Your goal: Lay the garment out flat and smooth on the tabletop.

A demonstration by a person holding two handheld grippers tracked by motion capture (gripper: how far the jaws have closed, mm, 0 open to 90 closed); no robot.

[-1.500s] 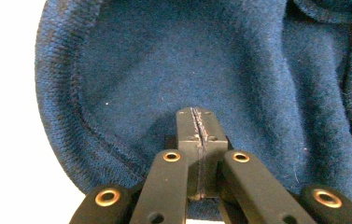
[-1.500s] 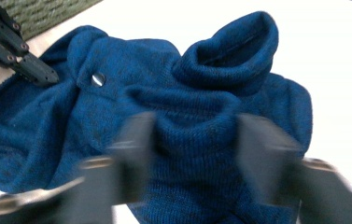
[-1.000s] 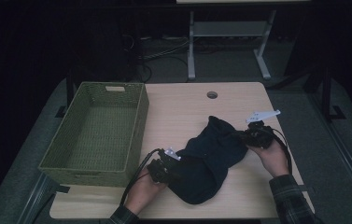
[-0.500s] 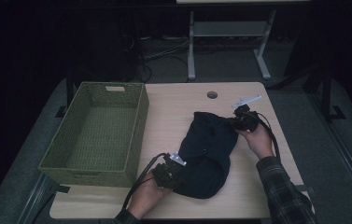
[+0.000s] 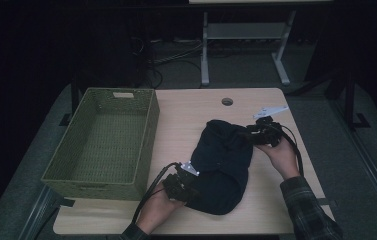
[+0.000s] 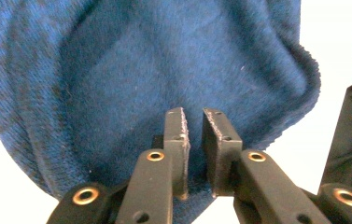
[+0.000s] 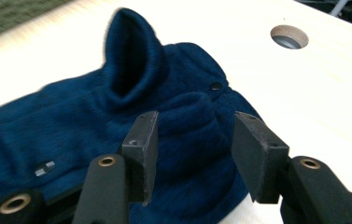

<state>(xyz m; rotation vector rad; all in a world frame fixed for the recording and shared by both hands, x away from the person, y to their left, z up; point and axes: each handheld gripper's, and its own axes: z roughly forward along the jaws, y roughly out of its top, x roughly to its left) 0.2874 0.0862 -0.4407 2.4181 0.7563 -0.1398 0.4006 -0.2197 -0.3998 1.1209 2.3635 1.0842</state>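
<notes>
- The dark blue sweater (image 5: 223, 167) is laid on the wooden table (image 5: 186, 115), bunched into a long heap whose long axis runs from the near end by the left gripper (image 5: 182, 186) up to the far end by the right gripper (image 5: 262, 136); it is seen between the two grippers.
- In the left gripper view, the left gripper (image 6: 193, 133) is seen with its jaws just opened to a narrow gap; the sweater (image 6: 141, 70) lies just beyond and under the fingertips, with no cloth pinched between the pads.
- In the right gripper view, the right gripper (image 7: 194, 154) is seen with jaws just spread wide; a rolled fold of the sweater (image 7: 117, 116) lies between them, unpressed.
- An upright neck opening and small buttons (image 7: 216, 86) are shown past the right fingertips, and a round hole (image 7: 289, 36) in the table beyond.
- A green woven basket (image 5: 76, 160) is seen in the high view, well apart to the left of the left gripper.
</notes>
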